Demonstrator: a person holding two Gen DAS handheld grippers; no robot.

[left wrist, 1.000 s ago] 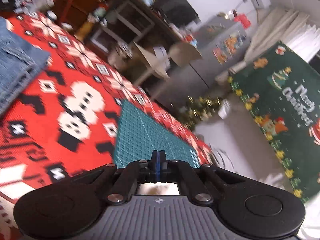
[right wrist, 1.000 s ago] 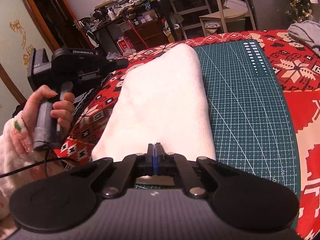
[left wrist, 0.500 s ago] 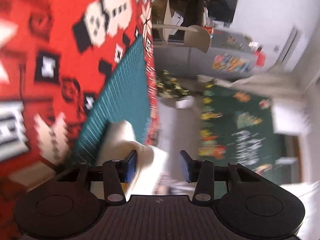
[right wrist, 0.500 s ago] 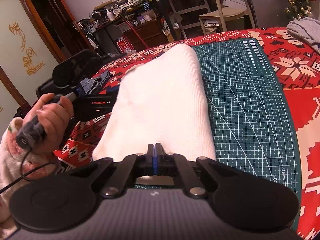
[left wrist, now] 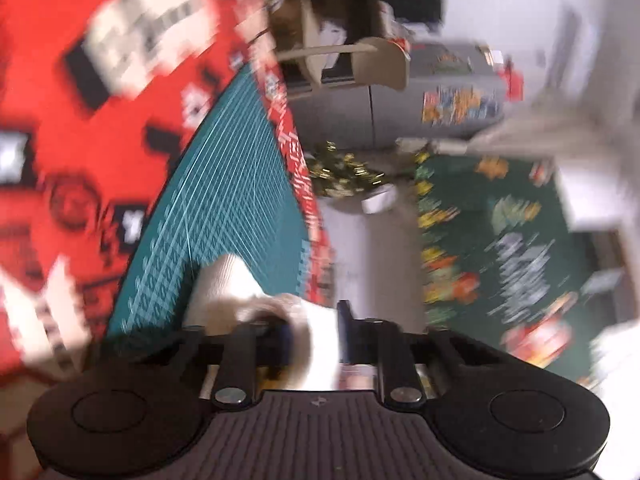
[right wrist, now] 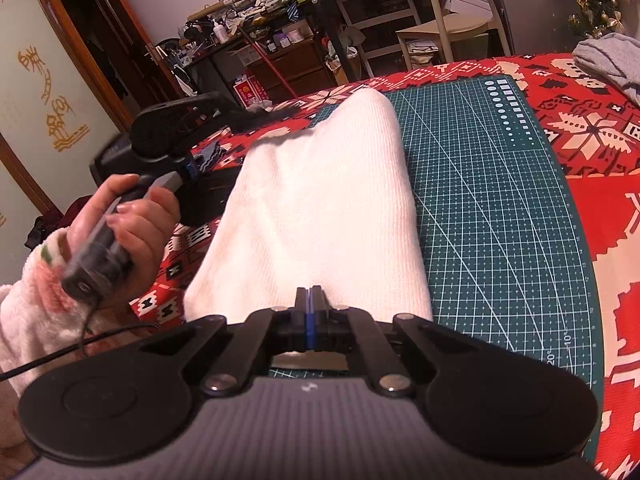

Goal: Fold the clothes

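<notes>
White garment (right wrist: 320,208) in right gripper (right wrist: 308,312)

We see a white ribbed knit cloth (right wrist: 320,208), a matt gridded mat (right wrist: 500,208), and matt black plastic grippers.

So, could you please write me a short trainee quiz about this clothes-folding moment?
1. True or false: the right gripper is shut.
2. Which does the white cloth mostly lie on? A) green mat B) chair C) floor
3. What shows between the left gripper's fingers?

Key: 1 true. 2 A, though its left edge hangs over the red tablecloth. 3 A fold of white cloth, blurred.
</notes>
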